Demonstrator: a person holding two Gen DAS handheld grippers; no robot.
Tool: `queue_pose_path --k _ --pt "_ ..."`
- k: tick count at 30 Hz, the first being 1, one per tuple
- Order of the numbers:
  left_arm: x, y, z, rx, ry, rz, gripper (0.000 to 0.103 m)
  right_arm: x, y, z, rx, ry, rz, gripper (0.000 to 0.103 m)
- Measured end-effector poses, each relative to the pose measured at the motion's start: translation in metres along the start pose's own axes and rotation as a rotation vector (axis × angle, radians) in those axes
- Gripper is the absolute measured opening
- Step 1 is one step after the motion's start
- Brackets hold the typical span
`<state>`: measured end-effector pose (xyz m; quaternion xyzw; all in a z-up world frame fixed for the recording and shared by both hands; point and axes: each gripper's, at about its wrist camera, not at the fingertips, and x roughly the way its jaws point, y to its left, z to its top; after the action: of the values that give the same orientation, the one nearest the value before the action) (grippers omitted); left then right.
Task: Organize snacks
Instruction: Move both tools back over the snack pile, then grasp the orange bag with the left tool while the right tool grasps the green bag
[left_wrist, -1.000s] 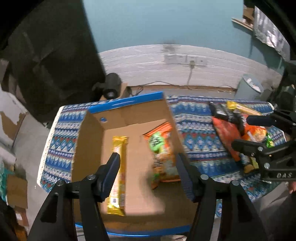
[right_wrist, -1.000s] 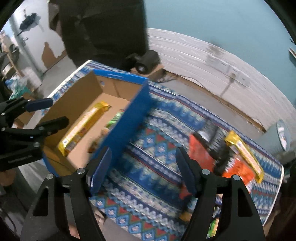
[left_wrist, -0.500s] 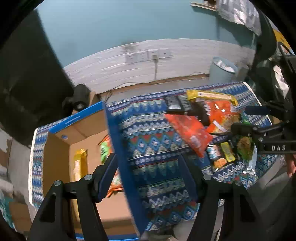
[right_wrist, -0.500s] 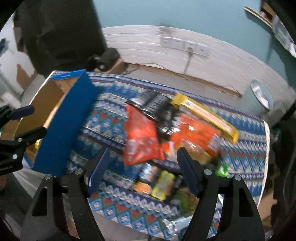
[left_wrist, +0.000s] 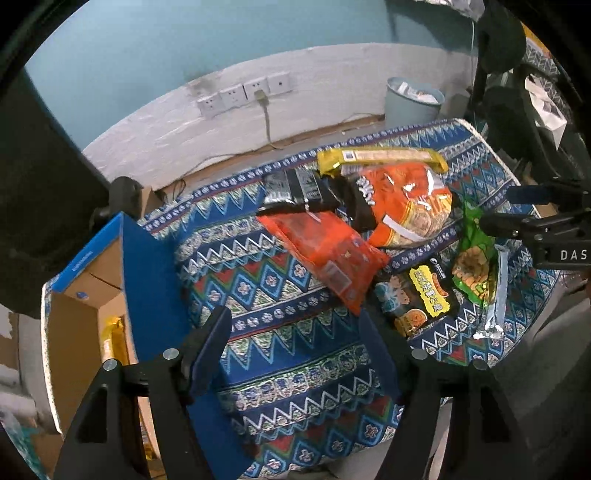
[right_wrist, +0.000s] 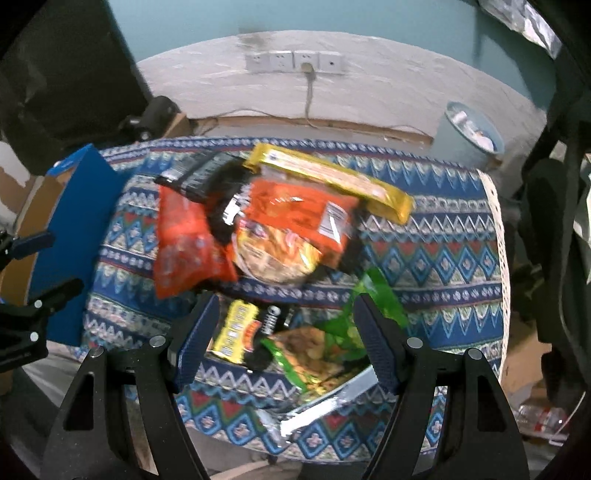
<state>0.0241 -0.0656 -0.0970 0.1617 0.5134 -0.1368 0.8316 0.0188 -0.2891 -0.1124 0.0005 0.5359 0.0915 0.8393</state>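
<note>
The left hand-held gripper (left_wrist: 295, 332) pointed steeply down over bare patterned cloth on the table (left_wrist: 280, 280). Its jaws stood apart and had just been opening, with nothing between them. The right hand-held gripper (right_wrist: 284, 317) pointed down over the near part of the snack pile, jaws wide apart and empty; the pads pressed on nothing.

The cardboard box (left_wrist: 88, 280), blue on its outer wall, stood at the left end of the table. A gold-wrapped bar (left_wrist: 112, 339) lay inside it, against the near-side floor of the box.

The remaining snacks lay in a loose heap on the right half of the table:
- A long yellow packet (right_wrist: 332, 177) lay along the far edge of the heap.
- A black packet (left_wrist: 295, 188) lay at the far left of the heap, partly under its neighbours.
- A large orange noodle bag (right_wrist: 288, 229) lay in the middle, touching the yellow packet.
- A red-orange bag (left_wrist: 328, 254) lay tilted at the left, overlapping the black packet.
- A black-and-yellow packet (right_wrist: 240, 332) lay between the right gripper's fingers in the right wrist view.
- A green bag (right_wrist: 332, 332) lay just beside it, over a silver foil wrapper (right_wrist: 325, 402) at the near table edge.

A pale blue bin (right_wrist: 469, 136) stood on the floor beyond the table, below a row of wall sockets (right_wrist: 295, 62).
</note>
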Motion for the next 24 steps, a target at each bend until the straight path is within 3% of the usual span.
queue_pose_path --k 16,24 --pt "0.049 -0.010 0.017 -0.055 0.109 -0.066 0.075 0.051 -0.057 -0.019 0.180 0.138 -0.016 0.075" --pt "0.065 -0.007 0.030 -0.129 0.138 -0.099 0.078 0.076 -0.058 -0.023 0.181 0.191 -0.022 0.075"
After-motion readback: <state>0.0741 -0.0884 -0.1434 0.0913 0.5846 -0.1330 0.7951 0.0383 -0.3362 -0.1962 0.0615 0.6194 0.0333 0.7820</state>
